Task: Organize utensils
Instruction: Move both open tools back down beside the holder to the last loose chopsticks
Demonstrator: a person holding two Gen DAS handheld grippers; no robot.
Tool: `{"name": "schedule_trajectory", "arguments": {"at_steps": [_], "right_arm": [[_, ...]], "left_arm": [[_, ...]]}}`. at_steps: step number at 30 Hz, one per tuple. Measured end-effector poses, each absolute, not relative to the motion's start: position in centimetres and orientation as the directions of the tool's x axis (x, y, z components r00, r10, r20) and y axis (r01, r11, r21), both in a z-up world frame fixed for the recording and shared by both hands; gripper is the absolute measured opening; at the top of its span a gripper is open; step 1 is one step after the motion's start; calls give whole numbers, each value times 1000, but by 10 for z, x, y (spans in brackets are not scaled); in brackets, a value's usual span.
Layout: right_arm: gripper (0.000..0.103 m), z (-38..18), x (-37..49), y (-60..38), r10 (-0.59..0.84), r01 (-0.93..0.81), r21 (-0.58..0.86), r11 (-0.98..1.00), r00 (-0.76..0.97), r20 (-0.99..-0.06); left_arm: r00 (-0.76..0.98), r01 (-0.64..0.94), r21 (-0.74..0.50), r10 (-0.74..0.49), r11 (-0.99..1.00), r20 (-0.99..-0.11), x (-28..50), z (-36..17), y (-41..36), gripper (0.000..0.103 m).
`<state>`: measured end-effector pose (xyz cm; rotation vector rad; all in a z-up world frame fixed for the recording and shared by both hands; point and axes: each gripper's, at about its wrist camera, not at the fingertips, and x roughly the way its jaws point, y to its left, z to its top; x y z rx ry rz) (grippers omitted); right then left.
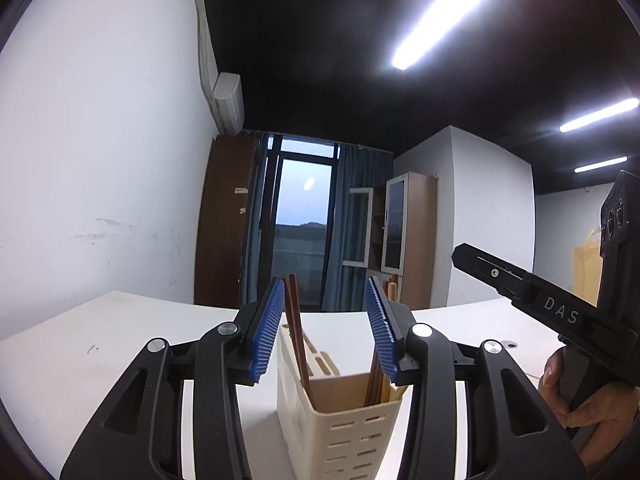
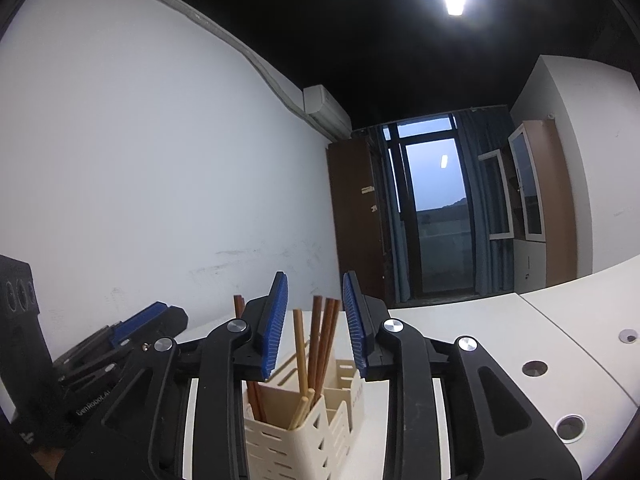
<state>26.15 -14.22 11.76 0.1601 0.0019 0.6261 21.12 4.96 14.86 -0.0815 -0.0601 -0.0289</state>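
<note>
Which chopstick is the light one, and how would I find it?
Look at the white table, then the cream holder standing on it. Among the chopsticks there, the light chopstick stands upright, pale tan beside the dark reddish-brown chopsticks.

Dim room, glaring ceiling lights point(image 1: 442, 16), fisheye warp

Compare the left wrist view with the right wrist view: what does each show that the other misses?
Left wrist only: the person's hand gripping the right gripper's handle. Right wrist only: round holes in the table, plus the pale chopstick standing upright. Both: the cream utensil holder with brown chopsticks inside, and open blue-padded jaws: left gripper, right gripper, neither pressing on anything.
</note>
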Motion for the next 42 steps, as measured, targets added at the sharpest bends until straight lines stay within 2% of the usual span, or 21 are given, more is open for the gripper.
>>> {"name": "schedule_trajectory", "arguments": {"at_steps": [6,10,13,23,28,36,42], "right_arm": [[40,114,257,-144,578,-573,131,809,816,0],[42,112,254,-145,569,-562,116,819,822,-32],[43,108,254,-145,584,-574,124,810,808,-78],[56,78,251,-138,583,-565,144,812,782,-222],[62,59,248,-133,567,-555,134,821,765,-305],[64,24,248,-120,540,-549,125,826,709,-455],[64,1,252,-105,486,-533,89,841,675,-555]], "left_arm": [[999,39,-112,-37,993,20,203,151,57,48],[999,39,-114,-40,993,-13,199,150,57,52],[997,50,-99,-55,994,-46,199,147,56,60],[989,40,-91,-53,995,-140,184,129,56,67],[980,13,-130,-38,991,-194,177,118,65,70],[967,-30,-162,-13,986,-253,164,108,78,78],[944,-70,-177,8,982,-330,164,98,83,79]]}}
